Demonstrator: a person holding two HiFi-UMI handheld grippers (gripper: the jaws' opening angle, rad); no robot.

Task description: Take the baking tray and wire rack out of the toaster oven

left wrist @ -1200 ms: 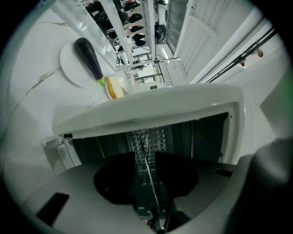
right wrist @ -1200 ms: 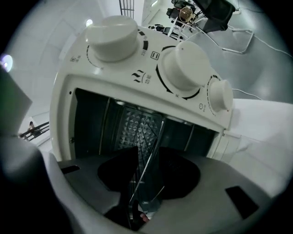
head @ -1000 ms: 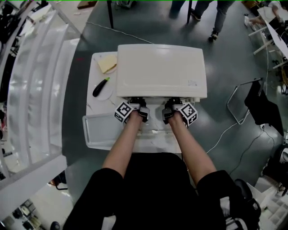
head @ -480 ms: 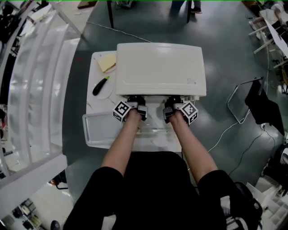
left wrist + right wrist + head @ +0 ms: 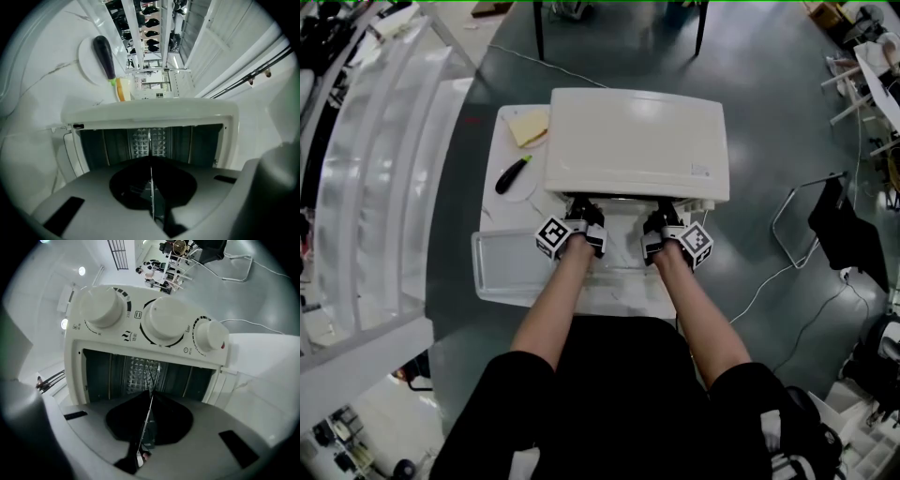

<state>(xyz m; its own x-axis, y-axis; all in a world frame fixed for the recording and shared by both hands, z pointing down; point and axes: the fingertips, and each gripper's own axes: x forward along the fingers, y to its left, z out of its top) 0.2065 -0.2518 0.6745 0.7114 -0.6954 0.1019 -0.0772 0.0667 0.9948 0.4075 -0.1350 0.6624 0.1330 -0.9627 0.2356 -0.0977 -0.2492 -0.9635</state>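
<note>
While both grippers sit at the toaster oven (image 5: 636,145) mouth, left gripper (image 5: 151,161) jaws pinch the near edge of the wire rack (image 5: 155,379); right gripper (image 5: 151,398) jaws have just been closing onto it. Baking tray (image 5: 511,267) lies near-left of oven. Dials (image 5: 161,324): print unreadable.

From my remote seat, the toaster oven (image 5: 636,142) has a smooth cream shell with a satin finish, and its knobs (image 5: 161,324) look like matt plastic. Its back wall (image 5: 159,140) is dark metal stamped in a diamond pattern. The wire rack (image 5: 155,380) is thin, bright bare metal. The baking tray (image 5: 511,267), left of centre, looks pale and dull. The table (image 5: 42,103) is glossy white, grey-veined; the notepad (image 5: 528,126) is yellow paper.
</note>
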